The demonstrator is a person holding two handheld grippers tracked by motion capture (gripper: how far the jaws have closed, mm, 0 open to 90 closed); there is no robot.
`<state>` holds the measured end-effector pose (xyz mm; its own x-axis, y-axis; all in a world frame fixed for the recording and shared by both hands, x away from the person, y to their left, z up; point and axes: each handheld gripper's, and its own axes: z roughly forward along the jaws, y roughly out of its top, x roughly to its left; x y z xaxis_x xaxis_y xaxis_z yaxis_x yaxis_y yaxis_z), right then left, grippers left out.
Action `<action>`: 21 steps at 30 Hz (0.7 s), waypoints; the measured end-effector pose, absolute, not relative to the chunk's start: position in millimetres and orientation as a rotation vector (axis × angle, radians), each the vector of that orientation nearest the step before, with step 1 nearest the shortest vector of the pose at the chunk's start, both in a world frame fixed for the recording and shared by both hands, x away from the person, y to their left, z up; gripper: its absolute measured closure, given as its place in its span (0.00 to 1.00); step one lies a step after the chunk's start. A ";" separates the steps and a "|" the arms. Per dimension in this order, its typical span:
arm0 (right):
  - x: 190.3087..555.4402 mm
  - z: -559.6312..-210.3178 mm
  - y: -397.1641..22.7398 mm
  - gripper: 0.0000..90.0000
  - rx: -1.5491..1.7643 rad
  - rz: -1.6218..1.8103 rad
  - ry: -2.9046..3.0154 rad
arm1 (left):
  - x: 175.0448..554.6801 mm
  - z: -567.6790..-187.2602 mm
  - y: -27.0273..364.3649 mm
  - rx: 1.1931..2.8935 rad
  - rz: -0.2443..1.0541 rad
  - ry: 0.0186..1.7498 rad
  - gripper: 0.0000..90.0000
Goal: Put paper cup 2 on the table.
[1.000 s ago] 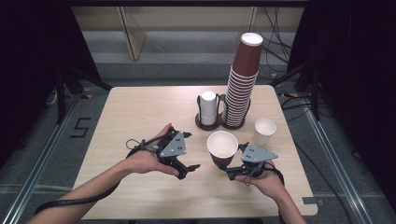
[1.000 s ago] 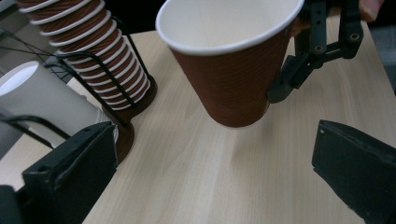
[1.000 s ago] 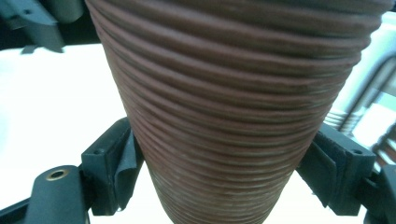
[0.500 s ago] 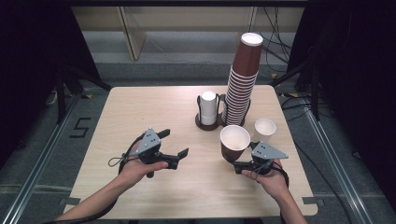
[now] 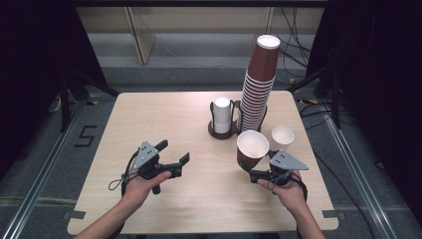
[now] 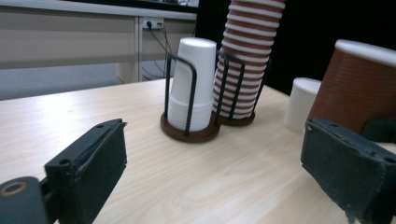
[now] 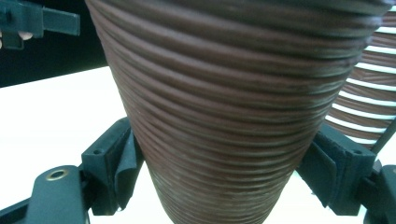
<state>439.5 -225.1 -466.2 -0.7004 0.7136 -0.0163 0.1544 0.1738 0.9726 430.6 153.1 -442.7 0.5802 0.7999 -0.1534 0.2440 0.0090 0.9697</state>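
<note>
The right gripper (image 5: 247,172) held a brown cup (image 5: 252,148) by its lower body, a jaw pressed against each ribbed flank in the right gripper view (image 7: 224,116). The cup stood upright between them, mouth up, its base down near the table (image 5: 164,112); whether it rested there or hung just above could not be told. The left gripper (image 5: 174,153) had nothing between its jaws. They had just been closing a little but stood well apart, and in the left gripper view the bare wood lay between them, with the held cup beyond the right-hand jaw (image 6: 362,84).

By the look of it, one cup had been taken off the tall brown stack (image 5: 259,84) and was in hand; setting it down and letting go seemed to be what was left. A small white cup (image 5: 282,138) stood just beyond the held one, apart from it. Ahead of the left jaws stood the wire holder (image 6: 187,100) with its white cups (image 6: 192,79), touching the brown stack's own rack.

The right gripper view was nearly all cup wall, so the rim and base were cut off there. From above, the cup hid the right jaws' tips. The stack's top ran out of the left gripper view.
</note>
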 end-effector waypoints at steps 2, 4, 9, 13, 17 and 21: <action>441.3 -467.7 -222.6 0.23 0.808 1.580 1.926 | 429.5 -448.4 156.2 1.544 0.542 0.934 0.07; 440.9 -467.5 -221.9 0.23 0.838 1.584 1.949 | 428.3 -454.2 158.5 1.534 0.539 0.955 0.07; 443.1 -468.3 -222.3 0.23 0.882 1.575 1.926 | 427.6 -461.6 161.7 1.547 0.555 0.957 0.06; 446.7 -468.9 -227.8 0.23 0.872 1.561 1.907 | 425.5 -464.9 161.7 1.537 0.539 0.970 0.05; 447.4 -470.0 -228.9 0.23 0.938 1.554 1.897 | 422.4 -468.1 162.2 1.545 0.541 0.971 0.05; 451.4 -468.5 -226.7 0.23 0.950 1.557 1.862 | 419.1 -469.5 163.3 1.551 0.550 0.973 0.05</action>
